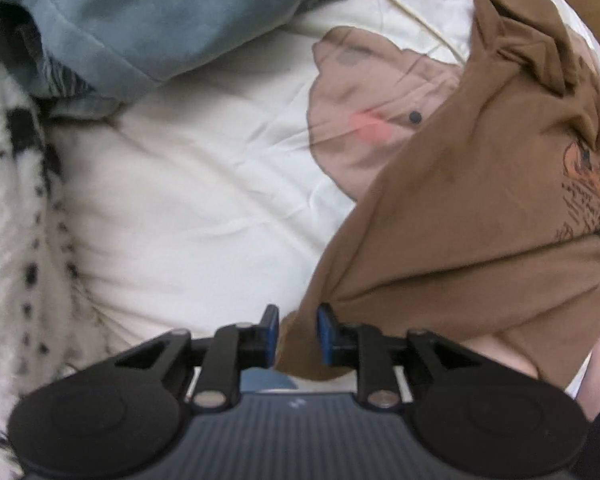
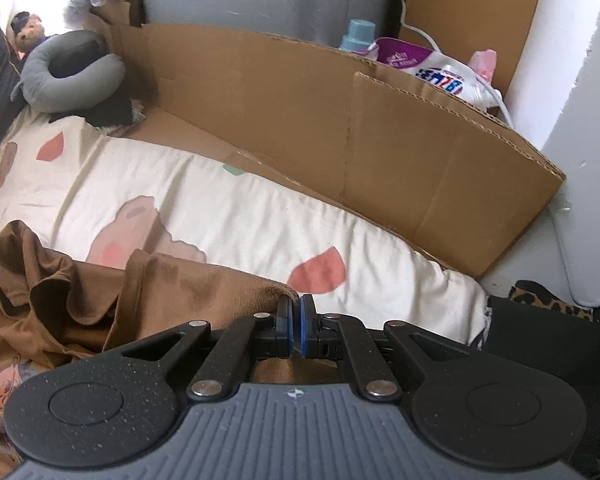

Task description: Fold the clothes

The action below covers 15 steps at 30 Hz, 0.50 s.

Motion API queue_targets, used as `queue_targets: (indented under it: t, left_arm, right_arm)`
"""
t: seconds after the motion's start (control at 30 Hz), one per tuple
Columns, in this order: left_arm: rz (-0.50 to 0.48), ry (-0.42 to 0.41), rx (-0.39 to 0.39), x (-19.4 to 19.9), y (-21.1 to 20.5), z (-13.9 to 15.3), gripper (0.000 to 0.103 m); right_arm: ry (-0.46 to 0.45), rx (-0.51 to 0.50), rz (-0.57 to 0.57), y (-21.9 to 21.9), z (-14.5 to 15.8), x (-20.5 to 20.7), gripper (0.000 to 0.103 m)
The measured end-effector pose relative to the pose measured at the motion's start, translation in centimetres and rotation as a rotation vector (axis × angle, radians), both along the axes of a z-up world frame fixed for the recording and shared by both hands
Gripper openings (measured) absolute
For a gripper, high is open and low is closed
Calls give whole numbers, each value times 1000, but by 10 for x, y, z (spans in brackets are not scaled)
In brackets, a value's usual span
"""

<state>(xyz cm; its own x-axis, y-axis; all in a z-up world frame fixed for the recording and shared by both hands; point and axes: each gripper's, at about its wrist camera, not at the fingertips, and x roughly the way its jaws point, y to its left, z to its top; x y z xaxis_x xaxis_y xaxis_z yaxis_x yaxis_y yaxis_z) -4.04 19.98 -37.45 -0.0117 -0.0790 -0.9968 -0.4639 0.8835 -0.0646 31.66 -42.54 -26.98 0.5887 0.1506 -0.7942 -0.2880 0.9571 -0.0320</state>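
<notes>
The brown T-shirt (image 1: 472,216) is spread in loose folds on the bed (image 1: 188,184), over a cream cover printed with pink and tan shapes. A corner of its hem is seen between the jaws of the left gripper (image 1: 298,326), which stand apart with a clear gap; the cloth is bunched close against the right-hand pad, yet it cannot be told whether it is pressed there, so this corner is judged to be loose or nearly so. The jaws of the right gripper (image 2: 296,320) are brought together on another edge of the brown T-shirt (image 2: 172,292), a thin strip of brown fabric being clamped between the blue pads. The main risk is judged to lie on the left side: if that corner is let slip while the right edge is pulled, the garment would be dragged askew and the fold would come out crooked. The crumpled ridges beyond and to the left of the right jaws could be trapped inside a fold if they are not smoothed first. A blue garment (image 1: 148,20) and a spotted fleece (image 1: 16,208) lie ahead of and left of the left jaws, and could be caught if the left jaws are carried that way.
</notes>
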Motion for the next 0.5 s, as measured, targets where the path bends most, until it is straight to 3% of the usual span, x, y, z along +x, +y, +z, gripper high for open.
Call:
queue_targets:
  t: [0.17, 0.27, 0.5]
  left_arm:
    - [-24, -35, 43, 29, 8, 28, 21]
    - [-61, -101, 55, 62, 4, 48, 23]
    - [-172, -209, 44, 147, -25, 63, 23]
  right_arm:
    - [-5, 16, -4, -1, -3, 2, 1]
    - [-17, 23, 0, -1, -4, -1, 1]
    - [-41, 51, 16, -1, -1, -8, 1]
